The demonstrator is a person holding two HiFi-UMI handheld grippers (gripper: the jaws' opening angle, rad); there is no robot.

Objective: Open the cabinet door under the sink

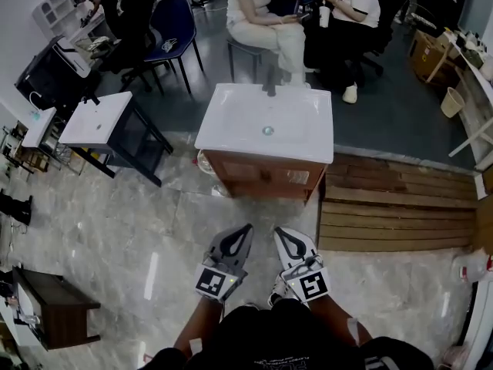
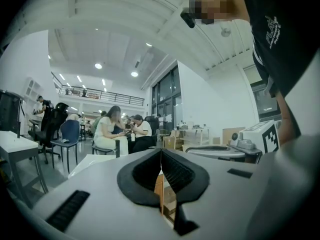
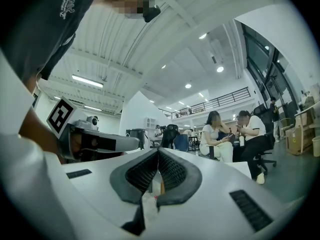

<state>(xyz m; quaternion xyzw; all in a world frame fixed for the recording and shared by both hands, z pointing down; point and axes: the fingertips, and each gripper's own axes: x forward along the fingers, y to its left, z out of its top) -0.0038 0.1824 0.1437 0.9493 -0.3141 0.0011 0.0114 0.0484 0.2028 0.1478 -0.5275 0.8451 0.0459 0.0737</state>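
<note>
The brown wooden cabinet door [image 1: 262, 174] under the white rectangular sink [image 1: 266, 122] stands well ahead of the left gripper [image 1: 243, 231] and the right gripper [image 1: 280, 233], both with fingers together and empty, so I judge one should approach low and part its fingers at the door's edge.
</note>
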